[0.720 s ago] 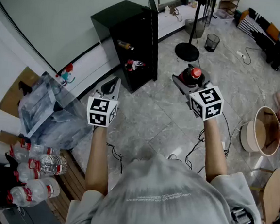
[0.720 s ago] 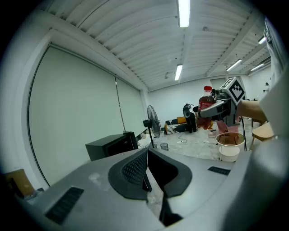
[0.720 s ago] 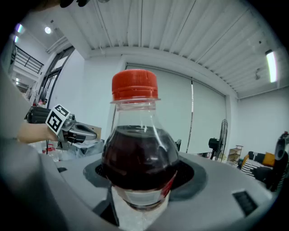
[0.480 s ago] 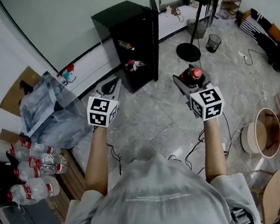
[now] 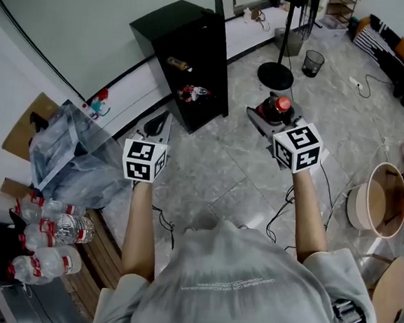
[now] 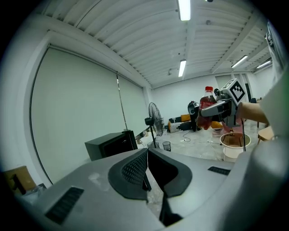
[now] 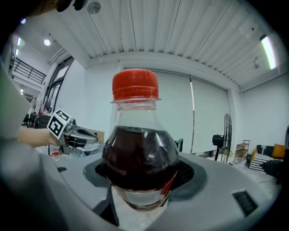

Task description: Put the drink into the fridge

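My right gripper (image 5: 271, 114) is shut on a bottle of dark drink (image 5: 278, 108) with a red cap, held upright above the floor. Up close in the right gripper view, the bottle (image 7: 139, 158) fills the space between the jaws. My left gripper (image 5: 158, 127) is shut and empty, its pads meeting at the left gripper (image 6: 146, 169) tip. The small black fridge (image 5: 186, 57) stands by the wall with its door open, and a few items sit on its shelves. Both grippers hang short of the fridge, the right one to its right.
A standing fan (image 5: 279, 65) and a small bin (image 5: 312, 61) stand beyond the fridge. A clear plastic bag (image 5: 72, 160) and several water bottles (image 5: 47, 242) lie at the left. A round tub (image 5: 376, 200) and cables (image 5: 282, 213) are on the floor at the right.
The view has shifted slightly; both grippers keep nearly the same place, the bottle still held in the right one.
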A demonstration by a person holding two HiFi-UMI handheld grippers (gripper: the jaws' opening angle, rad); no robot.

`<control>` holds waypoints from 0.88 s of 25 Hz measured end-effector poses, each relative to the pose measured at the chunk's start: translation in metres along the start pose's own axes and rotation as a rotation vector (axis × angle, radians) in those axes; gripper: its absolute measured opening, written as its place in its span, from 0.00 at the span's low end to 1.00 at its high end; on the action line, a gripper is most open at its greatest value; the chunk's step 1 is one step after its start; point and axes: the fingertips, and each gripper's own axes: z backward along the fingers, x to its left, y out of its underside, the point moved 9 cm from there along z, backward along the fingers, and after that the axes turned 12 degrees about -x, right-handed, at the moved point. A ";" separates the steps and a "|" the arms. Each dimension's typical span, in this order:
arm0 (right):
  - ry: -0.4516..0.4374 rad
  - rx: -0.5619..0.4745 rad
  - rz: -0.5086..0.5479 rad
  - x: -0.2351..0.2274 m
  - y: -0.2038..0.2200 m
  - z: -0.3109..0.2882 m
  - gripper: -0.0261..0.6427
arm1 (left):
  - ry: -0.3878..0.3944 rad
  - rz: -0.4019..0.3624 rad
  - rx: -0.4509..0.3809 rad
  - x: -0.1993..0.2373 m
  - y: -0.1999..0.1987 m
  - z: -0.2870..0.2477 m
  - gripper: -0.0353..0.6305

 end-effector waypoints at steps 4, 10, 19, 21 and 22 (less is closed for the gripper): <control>-0.020 0.000 -0.008 -0.027 0.005 0.010 0.51 | -0.022 0.014 -0.002 -0.023 -0.005 -0.012 0.08; -0.064 0.019 0.004 -0.054 0.012 0.022 0.51 | -0.064 0.021 0.022 -0.045 -0.005 -0.024 0.08; -0.063 0.047 -0.026 -0.088 0.031 0.021 0.51 | -0.068 0.027 0.048 -0.055 -0.001 -0.054 0.08; -0.065 0.051 -0.026 -0.093 0.034 0.017 0.51 | -0.065 0.033 0.051 -0.053 0.002 -0.062 0.08; -0.066 0.053 -0.025 -0.095 0.035 0.015 0.51 | -0.063 0.035 0.052 -0.052 0.004 -0.067 0.08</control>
